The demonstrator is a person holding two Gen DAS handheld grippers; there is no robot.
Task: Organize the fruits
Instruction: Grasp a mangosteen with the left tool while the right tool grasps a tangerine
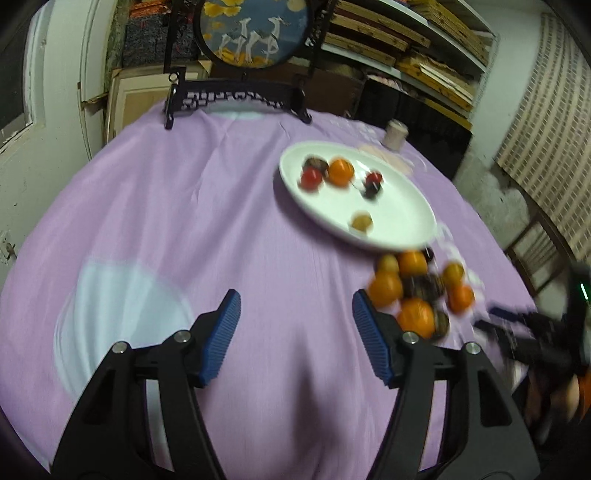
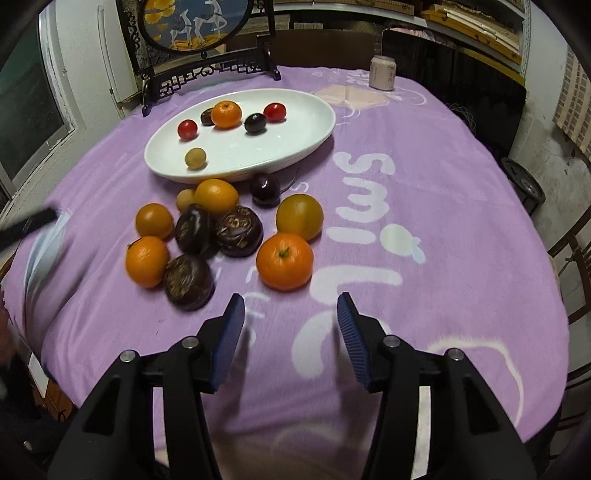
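Observation:
A white oval plate (image 2: pixel 295 144) on the purple cloth holds several small fruits: an orange (image 2: pixel 226 114), two red tomatoes, two dark fruits and a tan longan (image 2: pixel 195 158). In front of it lies a loose pile of oranges (image 2: pixel 284 261), dark water chestnuts (image 2: pixel 188 282), a dark plum (image 2: pixel 265 189) and a longan. My right gripper (image 2: pixel 291 328) is open over bare cloth just in front of the pile, nothing between its fingers. My left gripper (image 1: pixel 295 325) is open and empty, left of the pile (image 1: pixel 417 291); the plate (image 1: pixel 399 229) lies beyond it. This view is blurred.
A decorative round screen on a black stand (image 2: pixel 195 22) stands at the table's far edge. A small pale jar (image 2: pixel 383 72) sits at the back right. The right gripper (image 1: pixel 517 325) shows at the right edge of the left wrist view. Chairs stand to the right of the table.

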